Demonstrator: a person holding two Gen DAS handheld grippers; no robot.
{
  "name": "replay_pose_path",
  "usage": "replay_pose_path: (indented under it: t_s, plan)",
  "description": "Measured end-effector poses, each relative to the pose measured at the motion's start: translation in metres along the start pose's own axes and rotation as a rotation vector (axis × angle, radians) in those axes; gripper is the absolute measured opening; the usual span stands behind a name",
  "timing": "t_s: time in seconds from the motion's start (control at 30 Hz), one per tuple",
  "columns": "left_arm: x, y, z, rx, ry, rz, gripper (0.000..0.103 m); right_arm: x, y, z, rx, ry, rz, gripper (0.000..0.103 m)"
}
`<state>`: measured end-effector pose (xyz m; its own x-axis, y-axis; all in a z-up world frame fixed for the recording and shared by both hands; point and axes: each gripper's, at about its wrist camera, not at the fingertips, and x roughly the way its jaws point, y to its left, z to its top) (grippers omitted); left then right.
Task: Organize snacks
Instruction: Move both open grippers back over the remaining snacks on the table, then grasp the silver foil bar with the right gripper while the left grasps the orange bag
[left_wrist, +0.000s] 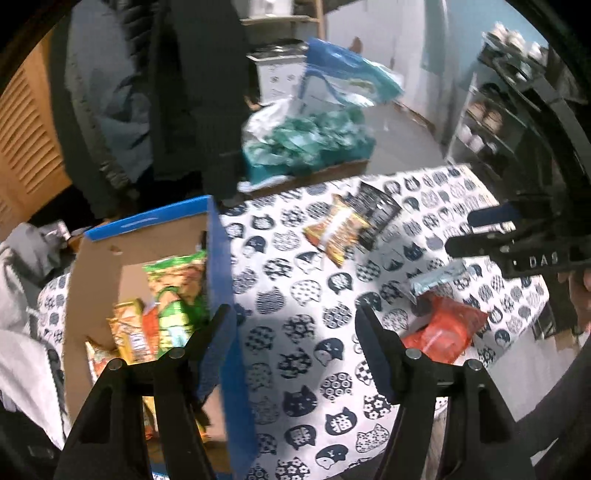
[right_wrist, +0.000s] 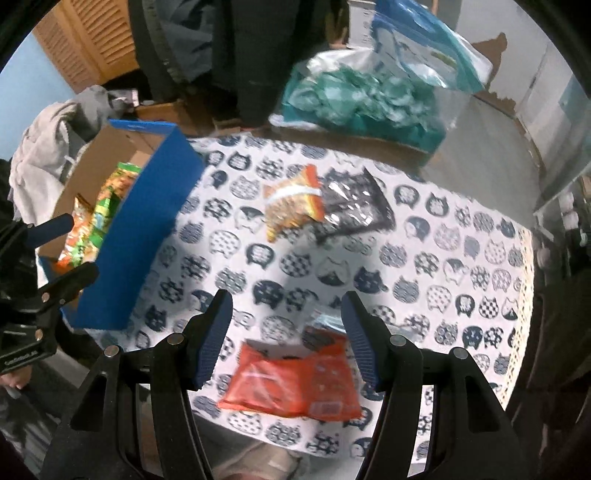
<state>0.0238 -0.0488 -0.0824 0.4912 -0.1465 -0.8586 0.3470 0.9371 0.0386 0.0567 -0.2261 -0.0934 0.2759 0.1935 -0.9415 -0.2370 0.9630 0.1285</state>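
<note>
A blue cardboard box (left_wrist: 221, 280) (right_wrist: 147, 229) at the table's left holds several snack packs, green (left_wrist: 177, 295) and orange ones. My left gripper (left_wrist: 295, 328) is open and empty, straddling the box's right wall. My right gripper (right_wrist: 288, 314) is open and empty above a red snack pack (right_wrist: 295, 384) (left_wrist: 443, 328) near the table's front edge. A silver-blue pack (left_wrist: 436, 280) lies beside the red one. An orange snack pack (right_wrist: 291, 203) (left_wrist: 336, 232) and a black pack (right_wrist: 354, 206) (left_wrist: 376, 210) lie together at the far middle of the table.
The table wears a white cloth with cat-face prints (right_wrist: 443, 258). A clear bag of teal packets (right_wrist: 369, 96) (left_wrist: 310, 136) stands behind the table. Dark coats hang at the back left. A shelf rack (left_wrist: 498, 122) stands at the right.
</note>
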Motion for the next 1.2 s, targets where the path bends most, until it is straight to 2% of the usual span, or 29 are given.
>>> replay_pose_path:
  t_s: [0.23,0.47,0.63,0.9,1.2]
  plan:
    - [0.029,-0.029,-0.001,0.057,0.062,-0.030,0.068,0.016,-0.031,-0.013,0.011,0.054,-0.022,0.062]
    - [0.063,-0.054,0.005,0.135,0.099,-0.036,0.068,0.039,-0.054,-0.028,0.017,0.106,-0.015,0.062]
    - [0.083,-0.064,0.010,0.156,0.146,-0.046,0.068,0.058,-0.067,-0.037,0.011,0.148,-0.006,0.062]
    - [0.113,-0.077,0.015,0.174,0.204,-0.074,0.068,0.089,-0.076,-0.045,-0.038,0.215,-0.011,0.062]
    - [0.143,-0.075,0.022,0.169,0.245,-0.080,0.068,0.122,-0.071,-0.043,-0.099,0.251,-0.013,0.062]
